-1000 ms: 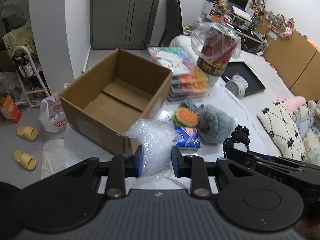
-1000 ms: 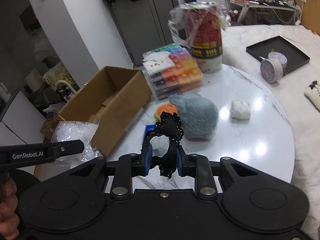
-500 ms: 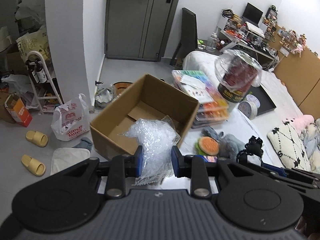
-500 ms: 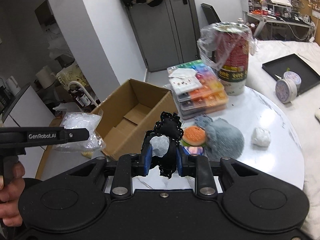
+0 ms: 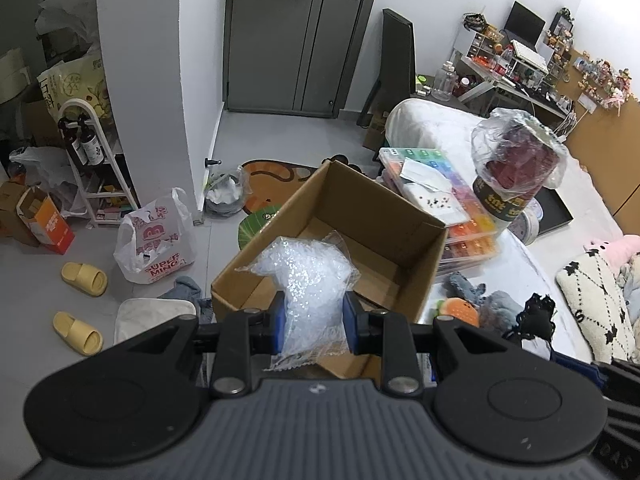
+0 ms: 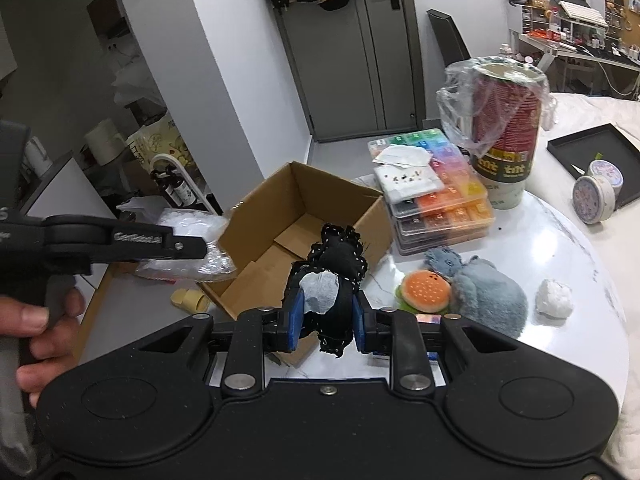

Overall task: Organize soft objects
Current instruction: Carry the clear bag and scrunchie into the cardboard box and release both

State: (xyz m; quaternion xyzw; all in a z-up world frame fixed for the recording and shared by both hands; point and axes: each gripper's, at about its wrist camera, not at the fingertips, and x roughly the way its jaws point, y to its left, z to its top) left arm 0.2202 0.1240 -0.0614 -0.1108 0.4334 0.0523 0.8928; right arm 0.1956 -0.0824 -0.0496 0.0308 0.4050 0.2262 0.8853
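Left wrist view: left gripper (image 5: 312,322) is clamped on a clear bubble-wrap bag (image 5: 306,276), held above the near edge of the open cardboard box (image 5: 404,240). Box interior seen bare. Grey plush (image 5: 490,304) and burger toy (image 5: 458,312) lie on the white table (image 5: 516,268), right of box.

Right wrist view: right gripper (image 6: 326,316) is closed on a black lace fabric bundle (image 6: 340,264) w/ white tag, held at the box's (image 6: 288,216) near-right corner. Bubble-wrap bag (image 6: 192,240) is seen left of box. White wad (image 6: 554,298) lies right of plush (image 6: 486,294).
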